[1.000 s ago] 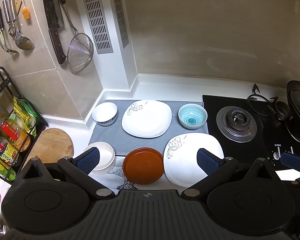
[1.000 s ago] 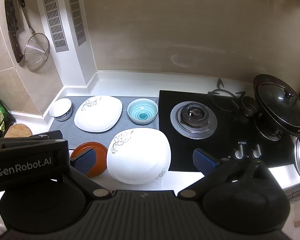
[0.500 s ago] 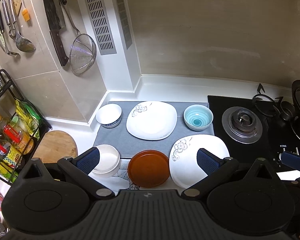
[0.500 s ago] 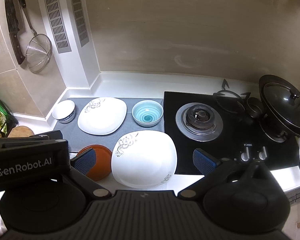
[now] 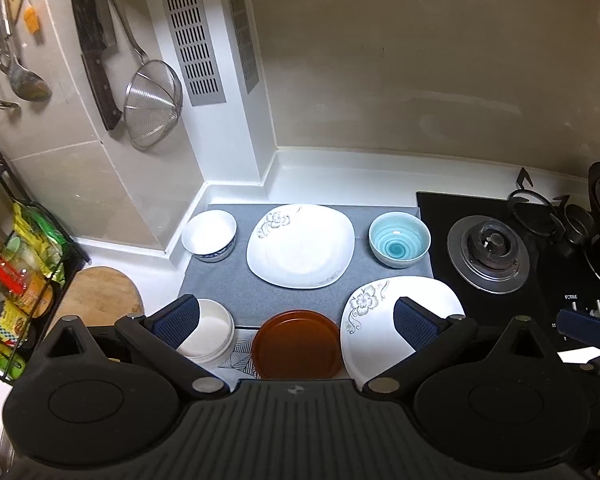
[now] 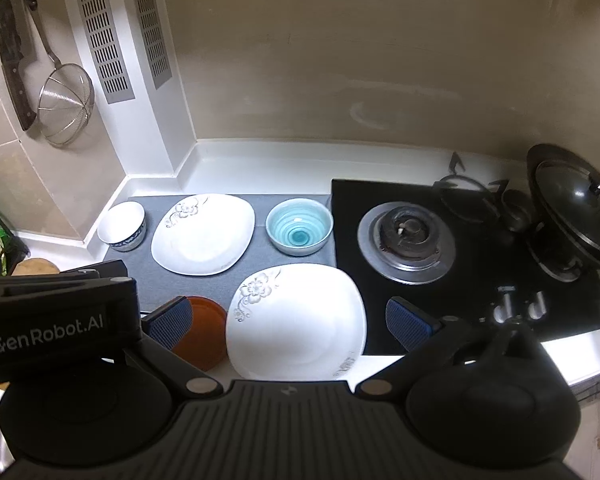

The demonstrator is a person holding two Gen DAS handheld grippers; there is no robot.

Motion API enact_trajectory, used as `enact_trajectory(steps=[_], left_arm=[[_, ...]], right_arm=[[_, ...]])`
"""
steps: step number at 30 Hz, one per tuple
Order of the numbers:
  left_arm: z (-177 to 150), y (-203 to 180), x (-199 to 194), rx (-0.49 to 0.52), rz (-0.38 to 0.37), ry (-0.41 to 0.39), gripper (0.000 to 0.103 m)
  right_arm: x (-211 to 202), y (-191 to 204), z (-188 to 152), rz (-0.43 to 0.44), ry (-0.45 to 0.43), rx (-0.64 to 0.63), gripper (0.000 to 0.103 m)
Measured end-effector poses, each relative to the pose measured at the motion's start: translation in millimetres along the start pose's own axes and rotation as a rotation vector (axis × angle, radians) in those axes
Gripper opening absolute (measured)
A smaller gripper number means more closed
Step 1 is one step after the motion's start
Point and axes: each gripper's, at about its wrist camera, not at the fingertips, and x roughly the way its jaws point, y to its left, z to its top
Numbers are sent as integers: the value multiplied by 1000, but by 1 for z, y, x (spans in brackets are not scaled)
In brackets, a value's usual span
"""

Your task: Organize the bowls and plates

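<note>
Kitchen corner. Beige wall [image 5: 420,60] behind a white tabletop [image 5: 340,176]; a white column with two slotted vents [image 5: 190,36] at the back left corner. A strainer [image 5: 152,100] and cleaver [image 5: 94,44] hang on the tiled left wall. Black gas hob [image 6: 440,240] along the right edge; wire rack [image 5: 16,248] at far left.

My left claw [image 5: 296,318] hangs wide open and empty above the bench [image 5: 340,176]. On the grey mat [image 5: 240,280] sit a white bowl [image 5: 209,234], a flowered white plate [image 5: 301,245] and a teal bowl [image 5: 399,239]. Nearer me lie a shallow white dish [image 5: 214,330], a brown plate [image 5: 298,344] and a second flowered plate [image 5: 376,316] beside the stove [image 5: 488,250].
</note>
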Motion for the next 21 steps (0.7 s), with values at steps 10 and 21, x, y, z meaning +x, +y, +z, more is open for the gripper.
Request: enact_trajectory(steps=[10, 21], left_arm=[[15, 28, 78, 41, -111, 8, 103], [2, 58, 247, 77, -457, 254, 87]], right_arm=[[59, 26, 7, -8, -18, -53, 103], [135, -43, -15, 41, -160, -139, 103]])
